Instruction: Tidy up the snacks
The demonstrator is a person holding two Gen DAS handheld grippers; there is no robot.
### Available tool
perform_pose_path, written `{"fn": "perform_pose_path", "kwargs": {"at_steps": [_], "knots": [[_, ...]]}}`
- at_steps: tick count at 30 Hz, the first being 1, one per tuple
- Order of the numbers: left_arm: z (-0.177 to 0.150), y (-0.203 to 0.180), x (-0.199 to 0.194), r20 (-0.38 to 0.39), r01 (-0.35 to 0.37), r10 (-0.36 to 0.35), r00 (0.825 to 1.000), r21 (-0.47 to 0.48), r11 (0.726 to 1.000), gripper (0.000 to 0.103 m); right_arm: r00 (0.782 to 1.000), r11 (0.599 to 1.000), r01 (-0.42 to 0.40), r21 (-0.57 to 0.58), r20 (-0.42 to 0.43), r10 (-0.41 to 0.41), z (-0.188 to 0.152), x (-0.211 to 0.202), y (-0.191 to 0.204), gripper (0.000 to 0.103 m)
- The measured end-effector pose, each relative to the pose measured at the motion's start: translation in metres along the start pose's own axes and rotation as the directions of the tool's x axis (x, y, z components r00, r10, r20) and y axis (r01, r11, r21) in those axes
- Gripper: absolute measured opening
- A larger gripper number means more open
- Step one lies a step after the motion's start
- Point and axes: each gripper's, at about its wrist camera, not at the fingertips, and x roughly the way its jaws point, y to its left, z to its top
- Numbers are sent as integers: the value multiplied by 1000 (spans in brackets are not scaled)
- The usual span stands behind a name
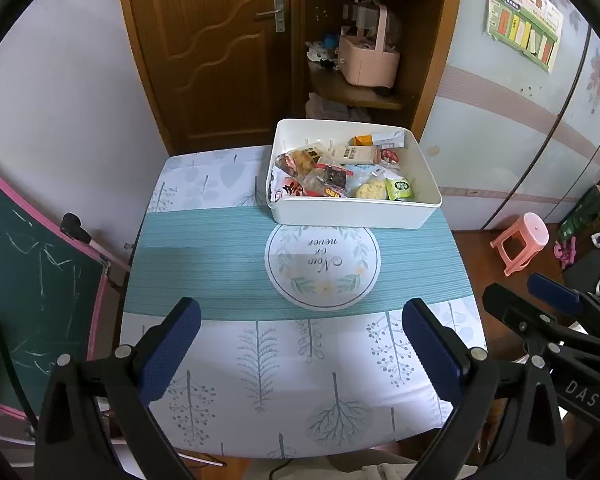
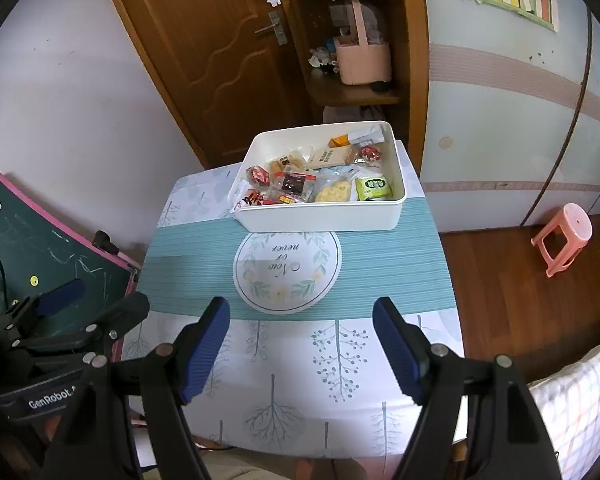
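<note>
A white rectangular bin point(image 1: 352, 212) point(image 2: 324, 216) stands at the far side of the small table, holding several wrapped snacks point(image 1: 340, 176) point(image 2: 320, 180), among them a green packet point(image 1: 399, 189) point(image 2: 374, 188) and a yellow puffed one point(image 2: 334, 192). My left gripper point(image 1: 300, 344) hangs open over the table's near part, nothing between its blue pads. My right gripper point(image 2: 300, 344) is open too and empty, over the same near part. Each gripper shows at the edge of the other's view: the right one point(image 1: 556, 292) and the left one point(image 2: 60, 300).
The table point(image 1: 228, 264) wears a teal and tree-print cloth with a round white emblem point(image 1: 322, 266) in the middle. A green chalkboard point(image 1: 28, 280) leans at the left. A pink stool point(image 1: 520, 242) stands on the wood floor at the right. Door and shelves stand behind.
</note>
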Motion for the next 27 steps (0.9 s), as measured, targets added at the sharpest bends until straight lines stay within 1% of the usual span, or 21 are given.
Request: {"fn": "perform_pose_path", "kwargs": {"at_steps": [12,27], "knots": [[2,0,-1,8,-13,13,1000,0,1000,100,1000,1000,7,-5,10,-7,0,-1,-1,75],[3,2,-1,5,-11,11,1000,-1,1000,100,1000,1000,10,-4,12,-9,0,-1,2,75]]}}
